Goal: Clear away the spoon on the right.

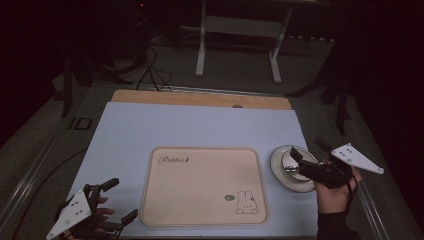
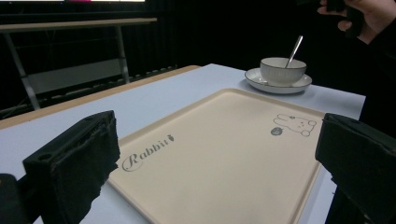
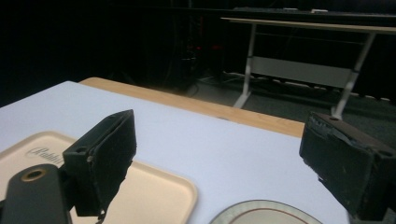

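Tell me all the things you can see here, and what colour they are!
tray: 1, beige with a rabbit drawing, middle of the mat
saucer: 1, white with a dark rim, right of the tray
bowl: 1, white, on the saucer
spoon: 1, silver, standing in the bowl
mat: 1, pale blue, covering the table
table: 1, wooden, its far edge showing past the mat
desk: 1, white legs, on the floor behind
cables: several, black, on the floor behind
left gripper: 1, black, open, near left corner
right gripper: 1, black, open, above the bowl
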`<state>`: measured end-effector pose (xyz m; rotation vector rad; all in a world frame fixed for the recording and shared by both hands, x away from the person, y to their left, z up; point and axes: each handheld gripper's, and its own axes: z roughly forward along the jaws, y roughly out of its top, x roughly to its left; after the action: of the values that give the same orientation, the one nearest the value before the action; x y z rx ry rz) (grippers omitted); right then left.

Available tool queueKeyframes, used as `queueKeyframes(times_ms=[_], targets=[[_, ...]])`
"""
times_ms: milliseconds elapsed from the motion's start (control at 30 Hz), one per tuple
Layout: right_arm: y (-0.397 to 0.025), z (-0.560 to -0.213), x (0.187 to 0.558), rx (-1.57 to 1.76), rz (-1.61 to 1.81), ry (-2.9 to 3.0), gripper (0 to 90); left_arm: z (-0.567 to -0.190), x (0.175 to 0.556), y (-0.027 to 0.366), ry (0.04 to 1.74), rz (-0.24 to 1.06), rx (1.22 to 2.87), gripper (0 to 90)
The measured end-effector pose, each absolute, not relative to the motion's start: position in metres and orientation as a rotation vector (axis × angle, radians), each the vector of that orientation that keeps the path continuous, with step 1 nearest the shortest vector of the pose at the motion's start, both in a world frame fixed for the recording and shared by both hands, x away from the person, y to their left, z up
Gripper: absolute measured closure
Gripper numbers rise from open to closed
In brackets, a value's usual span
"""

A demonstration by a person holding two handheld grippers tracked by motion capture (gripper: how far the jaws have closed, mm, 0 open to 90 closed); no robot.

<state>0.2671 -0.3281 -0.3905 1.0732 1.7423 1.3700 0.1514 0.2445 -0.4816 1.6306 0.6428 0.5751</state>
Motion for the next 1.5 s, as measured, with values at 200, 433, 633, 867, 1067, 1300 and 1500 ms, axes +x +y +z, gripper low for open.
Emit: queueKeyframes(times_ms=[200,433,633,867,1067,1300,1500], targets=[[-0.344,-0.389,0.271,1.105,1.35,1.722,10.7,-0.482,0.151,0.244,0.639,0.572,1.633,0.0],[-0.366,-0.386,0.277,1.15,1.325,1.693,10.7,-0.482,0.151,0.244,0.637,0.573,1.635,0.0],[-0.384,-0.386,0.281,1.212,1.292,1.659,10.9,-0.482,0.151,0.244,0.637,0.573,1.636,0.0],[-0.413,-0.395,0.286,1.317,1.294,1.613,9.7,-0.482,0.151,0.243,0.635,0.572,1.639,0.0],[-0.431,-0.406,0.288,1.408,1.265,1.598,9.7,-0.483,0.152,0.243,0.635,0.573,1.645,0.0],[-0.443,-0.419,0.29,1.483,1.267,1.581,12.5,-0.483,0.151,0.243,0.636,0.573,1.647,0.0],[-0.449,-0.433,0.293,1.555,1.264,1.568,16.3,-0.483,0.152,0.242,0.634,0.573,1.647,0.0]])
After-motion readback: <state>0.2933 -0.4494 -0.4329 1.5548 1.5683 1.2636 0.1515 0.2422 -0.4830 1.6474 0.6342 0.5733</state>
